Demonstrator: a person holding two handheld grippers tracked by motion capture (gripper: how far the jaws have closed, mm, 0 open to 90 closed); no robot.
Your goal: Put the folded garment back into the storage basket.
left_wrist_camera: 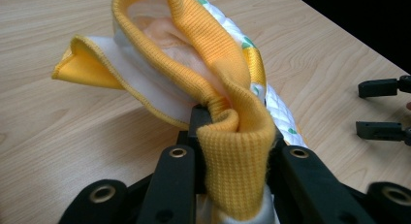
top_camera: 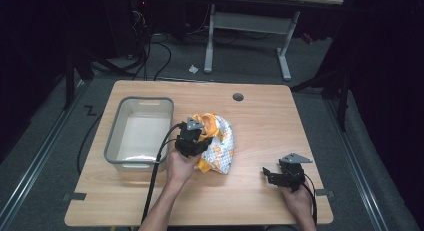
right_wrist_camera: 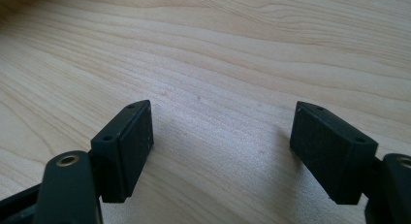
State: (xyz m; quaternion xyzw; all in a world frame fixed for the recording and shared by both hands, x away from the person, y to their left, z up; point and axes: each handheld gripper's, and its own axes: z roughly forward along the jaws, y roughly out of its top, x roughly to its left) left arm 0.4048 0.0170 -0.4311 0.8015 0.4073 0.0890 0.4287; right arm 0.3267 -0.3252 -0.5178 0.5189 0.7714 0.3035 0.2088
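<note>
A person sits at a light wooden table (top_camera: 260,121) holding a black two-jaw gripper in each hand. The left gripper (left_wrist_camera: 232,136) is clamped on the ribbed orange hem of a small garment (left_wrist_camera: 213,83), white with an orange and green print, which lies bunched near the middle of the table just right of a grey plastic bin (top_camera: 139,133). Pinching the hem rather than the loose body gives the jaws a thick, firm fold to hold, so the cloth should not slip as it lifts (the pinched part stands up from the wood while the rest rests on it). The bin sits open-topped and looks empty, close beside the garment on the left gripper's side, which suggests it is where the garment is meant to go. The right gripper (right_wrist_camera: 220,151) rests low over bare wood near the table's front right edge, well apart from the garment, its jaws spread wide with nothing between them, seemingly kept out of the way.
</note>
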